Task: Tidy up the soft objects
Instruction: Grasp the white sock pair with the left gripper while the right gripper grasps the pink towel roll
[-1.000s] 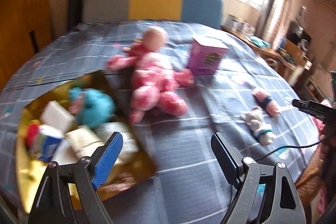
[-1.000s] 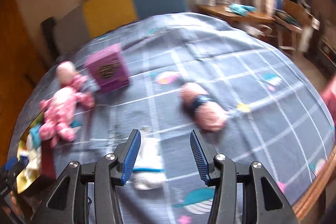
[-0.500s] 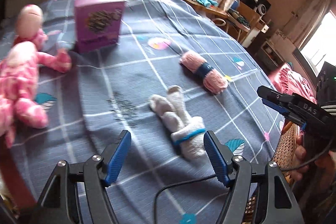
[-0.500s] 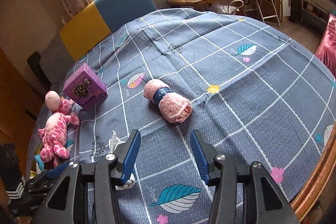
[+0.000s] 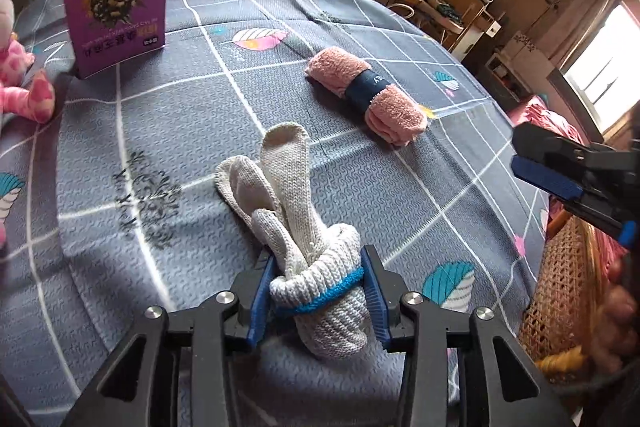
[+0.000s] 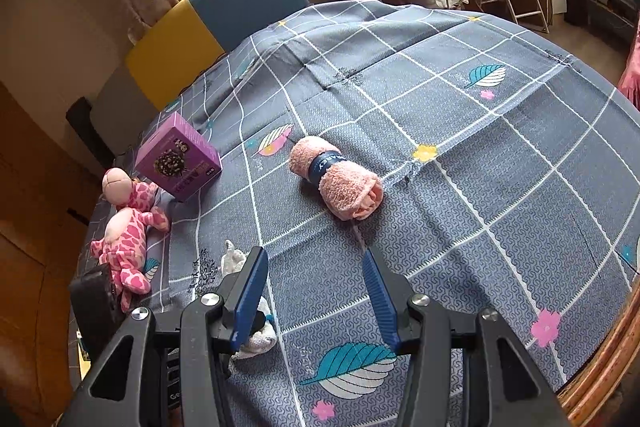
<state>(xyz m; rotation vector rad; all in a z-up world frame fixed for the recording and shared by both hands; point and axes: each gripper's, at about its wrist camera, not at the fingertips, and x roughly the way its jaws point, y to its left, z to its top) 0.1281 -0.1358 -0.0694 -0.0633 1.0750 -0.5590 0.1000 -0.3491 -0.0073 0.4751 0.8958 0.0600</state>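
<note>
Left gripper [image 5: 320,291] is down at the tablecloth [image 5: 168,115], its blue pads [image 5: 258,301] on either side of the white knit glove bundle [image 5: 316,291]; the jaws have just been closing and now press the bundle at its cuff end, where a blue band runs round it. The bundle lies on the cloth with the glove fingers fanned away from the gripper, toward mid-table. Right gripper [image 6: 316,297] hangs over bare cloth with its jaws partly apart and nothing between them; in the right wrist view the same glove bundle [image 6: 234,261] shows just left of its left finger, mostly hidden behind it. Rolled pink towel [image 5: 366,95] with a dark blue band lies on the cloth beyond the glove bundle, apart from it and ahead of the right gripper, untouched. Purple box [image 5: 116,7] stands upright further back on the left. Pink spotted plush doll [image 6: 126,227] lies just beside the box, near the left edge of the table. The right gripper's tip [image 5: 560,175] shows at the right edge of the left wrist view, beside a woven cane chair back [image 5: 560,287]. A chair with yellow and blue back panels [image 6: 216,23] stands at the far side of the table.
</note>
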